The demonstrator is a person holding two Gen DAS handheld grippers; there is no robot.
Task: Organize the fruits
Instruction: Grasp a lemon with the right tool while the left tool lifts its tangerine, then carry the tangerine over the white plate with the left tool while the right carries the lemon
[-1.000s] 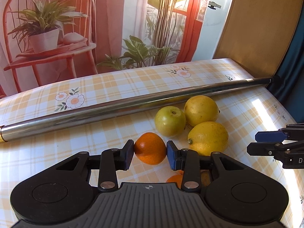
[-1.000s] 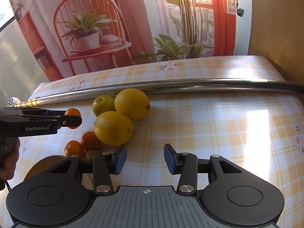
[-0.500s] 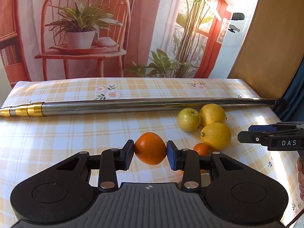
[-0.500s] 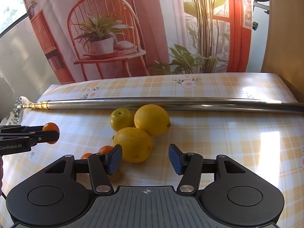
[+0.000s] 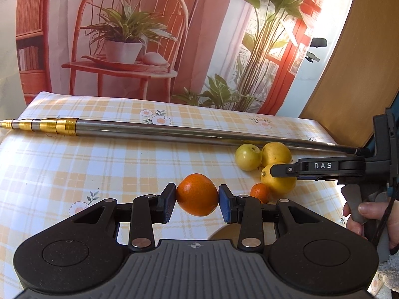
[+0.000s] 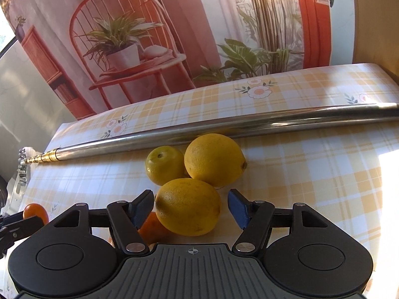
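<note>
While clamping orange (image 5: 197,194) | left gripper (image 5: 197,200) | right gripper (image 5: 281,170) reads "DAS"

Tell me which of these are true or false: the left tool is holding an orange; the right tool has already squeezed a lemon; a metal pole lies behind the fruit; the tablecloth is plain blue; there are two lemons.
1. The left gripper holds an orange. True.
2. The right gripper has squeezed a lemon. False: its fingers stand open on either side of the near lemon, with a gap at each side.
3. A metal pole lies behind the fruit. True.
4. The tablecloth is plain blue. False: it is yellow and white check with flowers.
5. There are two lemons. True: the near one and a far lemon, beside a smaller green-yellow fruit.
</note>
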